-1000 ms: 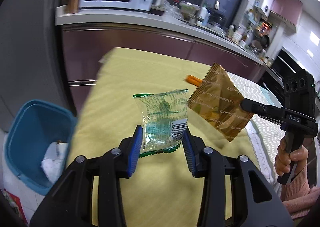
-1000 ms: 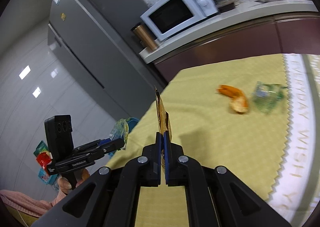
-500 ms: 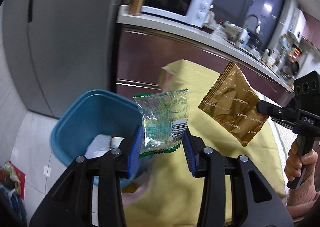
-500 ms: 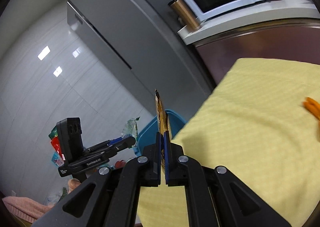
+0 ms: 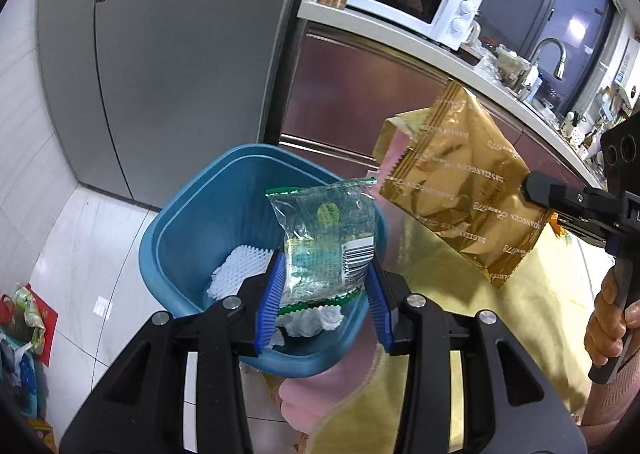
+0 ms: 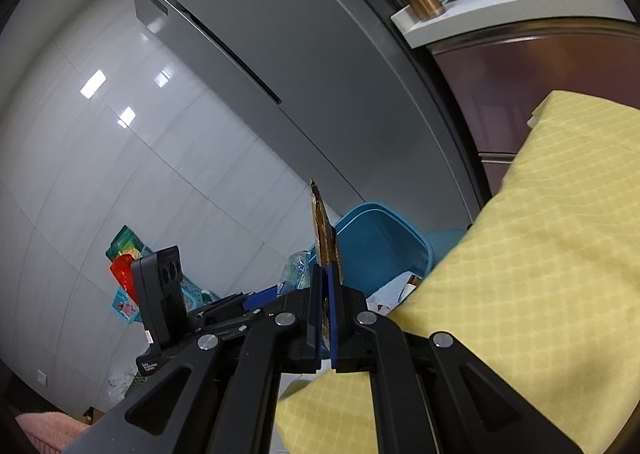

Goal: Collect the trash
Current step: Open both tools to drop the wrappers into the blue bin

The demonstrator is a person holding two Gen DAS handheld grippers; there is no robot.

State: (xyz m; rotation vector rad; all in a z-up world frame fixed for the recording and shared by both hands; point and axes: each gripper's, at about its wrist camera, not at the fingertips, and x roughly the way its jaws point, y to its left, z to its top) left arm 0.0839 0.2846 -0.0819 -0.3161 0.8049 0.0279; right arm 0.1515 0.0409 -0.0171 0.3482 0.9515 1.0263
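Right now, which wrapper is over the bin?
The clear green wrapper in the left tool, over the blue bin. The gold wrapper hangs beside it.

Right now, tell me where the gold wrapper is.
In the left wrist view the gold wrapper hangs at the right, pinched by the right gripper, beside the clear green wrapper and just past the blue bin.

Black hand-held gripper [image 5: 325,300], blue ribbed pads [image 5: 271,296], silver screws, pink sleeve.

Two close gripper-mounted fisheyes, angled downward; blue bin [image 5: 192,230] in both
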